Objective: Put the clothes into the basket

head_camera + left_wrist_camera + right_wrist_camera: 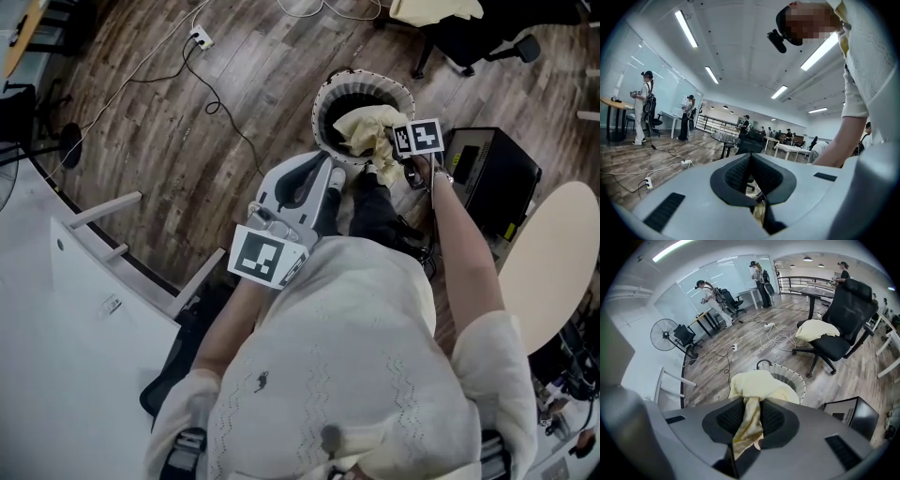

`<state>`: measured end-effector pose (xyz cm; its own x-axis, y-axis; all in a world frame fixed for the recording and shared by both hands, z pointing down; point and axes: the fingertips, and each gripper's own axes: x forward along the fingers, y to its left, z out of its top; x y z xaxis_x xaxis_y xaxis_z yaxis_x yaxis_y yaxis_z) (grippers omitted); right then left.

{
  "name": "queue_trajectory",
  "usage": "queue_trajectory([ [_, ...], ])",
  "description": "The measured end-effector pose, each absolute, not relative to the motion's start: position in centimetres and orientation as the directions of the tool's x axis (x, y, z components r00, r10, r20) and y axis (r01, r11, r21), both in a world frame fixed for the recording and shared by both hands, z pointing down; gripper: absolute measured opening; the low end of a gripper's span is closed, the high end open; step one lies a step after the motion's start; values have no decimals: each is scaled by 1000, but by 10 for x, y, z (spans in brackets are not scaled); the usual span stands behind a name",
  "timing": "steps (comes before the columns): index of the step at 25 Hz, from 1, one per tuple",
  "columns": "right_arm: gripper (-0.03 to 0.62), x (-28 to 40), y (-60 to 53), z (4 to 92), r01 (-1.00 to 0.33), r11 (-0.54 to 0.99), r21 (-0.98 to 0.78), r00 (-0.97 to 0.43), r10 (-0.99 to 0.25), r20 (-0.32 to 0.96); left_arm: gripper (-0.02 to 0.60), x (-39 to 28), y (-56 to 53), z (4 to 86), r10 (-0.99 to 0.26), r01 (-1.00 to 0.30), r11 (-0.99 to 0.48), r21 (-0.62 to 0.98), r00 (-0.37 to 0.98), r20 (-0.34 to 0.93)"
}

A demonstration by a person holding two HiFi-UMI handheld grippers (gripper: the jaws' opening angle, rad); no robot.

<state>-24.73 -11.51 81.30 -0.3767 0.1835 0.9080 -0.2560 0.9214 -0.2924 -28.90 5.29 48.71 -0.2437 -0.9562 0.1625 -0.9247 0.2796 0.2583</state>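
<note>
Head view: the basket, white-rimmed and dark inside, stands on the wooden floor at the far middle. A yellow cloth lies partly inside it and drapes over its near right rim. The right tool points steeply down at that rim, and the cloth bunches up to it. The left tool is just near and left of the basket, lying roughly level, with nothing visible in it. A black box sits on the floor right of the basket. A round beige tabletop is at the right edge and a white tabletop at the left.

Left gripper view: the left tool has its dark ribbed pads brought together at the tips, with nothing between them. It looks out level across a room where several people stand.

Right gripper view: the right tool has its jaws clamped on a twisted strip of the yellow cloth. The rest of the cloth spreads out beyond the tips, over the basket directly below. Farther off, a black office chair carries another pale yellow garment. A floor fan stands at the far left, and the black box is near right.
</note>
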Motion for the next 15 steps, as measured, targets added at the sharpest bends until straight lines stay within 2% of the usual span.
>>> queue_trajectory([
  [15,95,-235,-117,878,-250,928,-277,-289,202,936,20,-284,67,508,-922,-895,370,250,-321,215],
])
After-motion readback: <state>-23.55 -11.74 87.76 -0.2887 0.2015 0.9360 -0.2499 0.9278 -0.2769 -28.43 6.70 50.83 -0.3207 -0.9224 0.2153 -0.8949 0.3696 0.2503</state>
